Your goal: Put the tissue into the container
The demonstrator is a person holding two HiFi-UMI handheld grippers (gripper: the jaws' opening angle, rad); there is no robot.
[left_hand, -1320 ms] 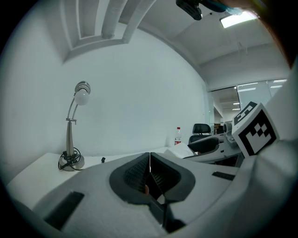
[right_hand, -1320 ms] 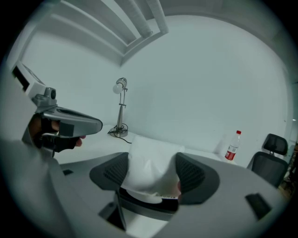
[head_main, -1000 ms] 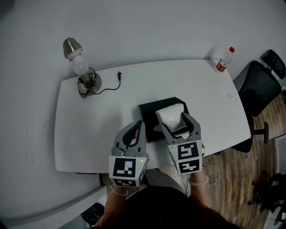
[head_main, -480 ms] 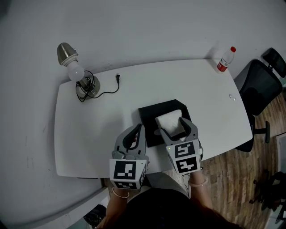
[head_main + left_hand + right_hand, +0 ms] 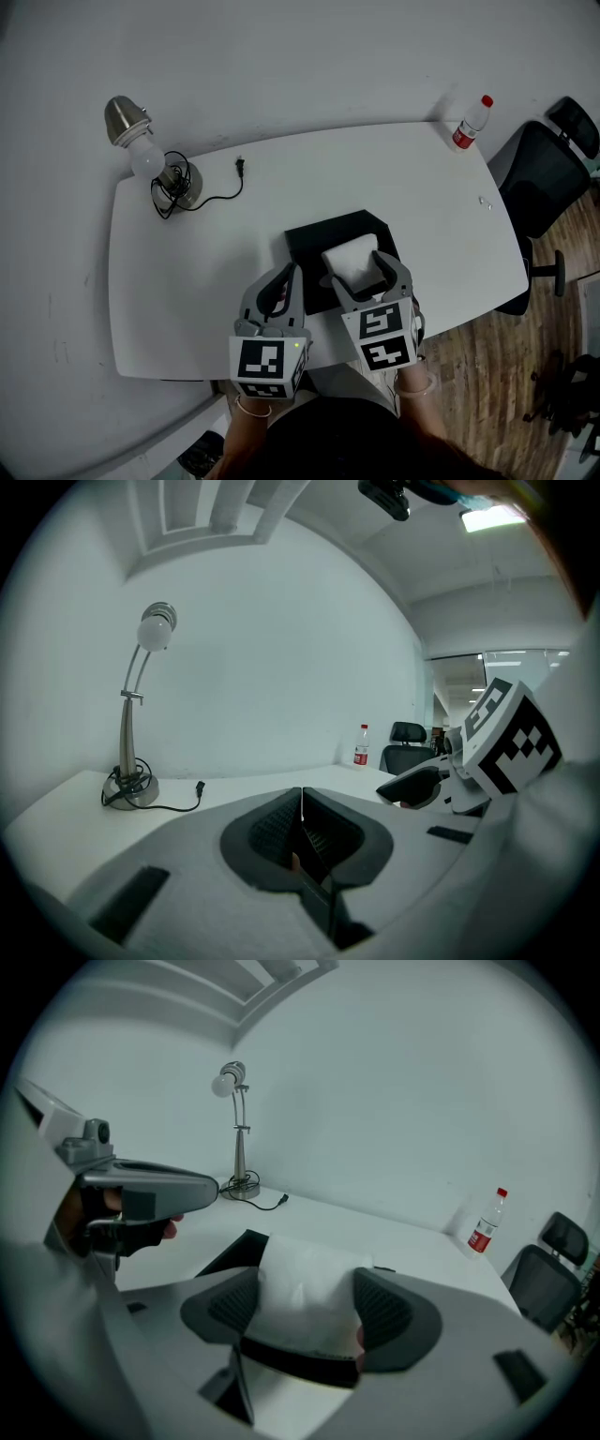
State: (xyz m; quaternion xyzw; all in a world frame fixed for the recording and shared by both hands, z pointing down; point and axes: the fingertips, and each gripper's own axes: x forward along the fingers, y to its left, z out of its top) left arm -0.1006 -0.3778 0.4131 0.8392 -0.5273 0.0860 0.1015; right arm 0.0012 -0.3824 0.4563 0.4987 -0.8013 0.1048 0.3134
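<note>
At the black container (image 5: 307, 240), right tongs (image 5: 356, 266) grip the tissue (image 5: 348, 254).

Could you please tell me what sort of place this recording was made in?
Most likely an office or meeting room: a white table stands by a plain wall, a black office chair sits at its end on wood flooring, and a desk lamp stands on it.

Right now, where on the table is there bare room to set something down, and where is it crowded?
Bare: the far strip of table between lamp and bottle, and the left end between lamp and left gripper. Crowded: the near middle, where the right gripper holds the tissue at the black container.
</note>
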